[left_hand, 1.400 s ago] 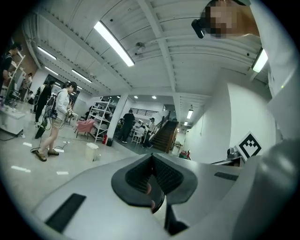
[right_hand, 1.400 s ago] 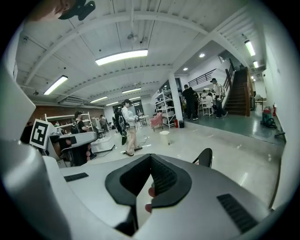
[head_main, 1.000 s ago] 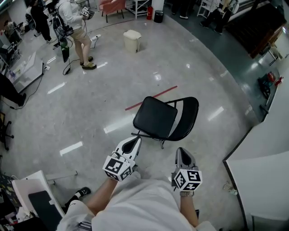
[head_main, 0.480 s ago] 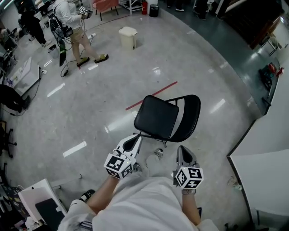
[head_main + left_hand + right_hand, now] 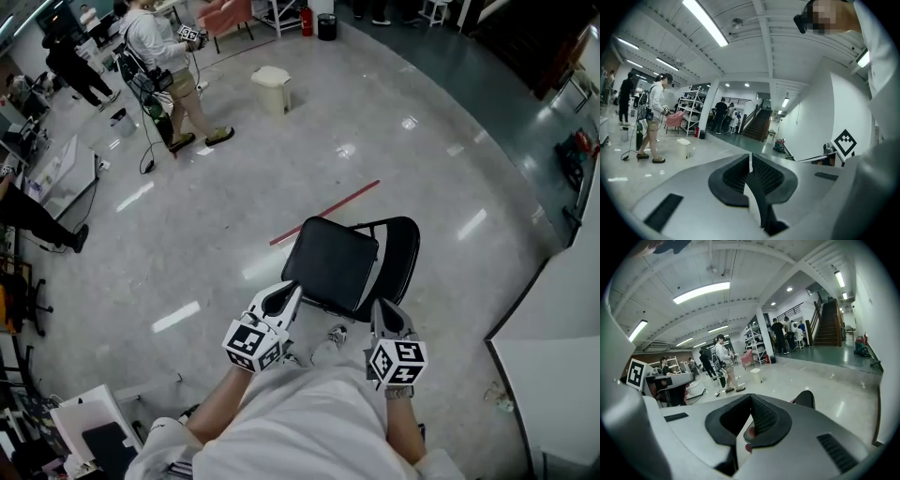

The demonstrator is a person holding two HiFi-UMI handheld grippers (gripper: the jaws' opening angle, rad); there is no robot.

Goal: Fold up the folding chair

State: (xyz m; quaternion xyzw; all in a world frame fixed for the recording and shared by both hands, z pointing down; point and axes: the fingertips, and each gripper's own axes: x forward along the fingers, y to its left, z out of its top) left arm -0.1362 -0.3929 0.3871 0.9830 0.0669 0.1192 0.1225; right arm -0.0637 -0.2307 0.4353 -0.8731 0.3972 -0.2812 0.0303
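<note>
A black folding chair (image 5: 330,264) stands unfolded on the glossy floor, its seat facing me and its backrest (image 5: 398,251) on the far right side. In the head view my left gripper (image 5: 286,292) is shut and empty, its tip beside the seat's near left corner. The right gripper (image 5: 383,308) is also shut and empty, close to the seat's near right edge below the backrest. Whether either touches the chair I cannot tell. The right gripper view shows shut jaws (image 5: 751,398) with the backrest's top (image 5: 805,400) just beyond. In the left gripper view the shut jaws (image 5: 750,157) hide the chair.
A red tape line (image 5: 324,213) lies on the floor behind the chair. A white bin (image 5: 272,89) and a person with grippers (image 5: 169,56) are at the far left. A white table (image 5: 562,394) is at the right, white furniture (image 5: 89,427) at the lower left.
Both grippers have come forward from short of the chair to the seat's near edge, with my body following. The jaws stayed shut. The chair has not moved.
</note>
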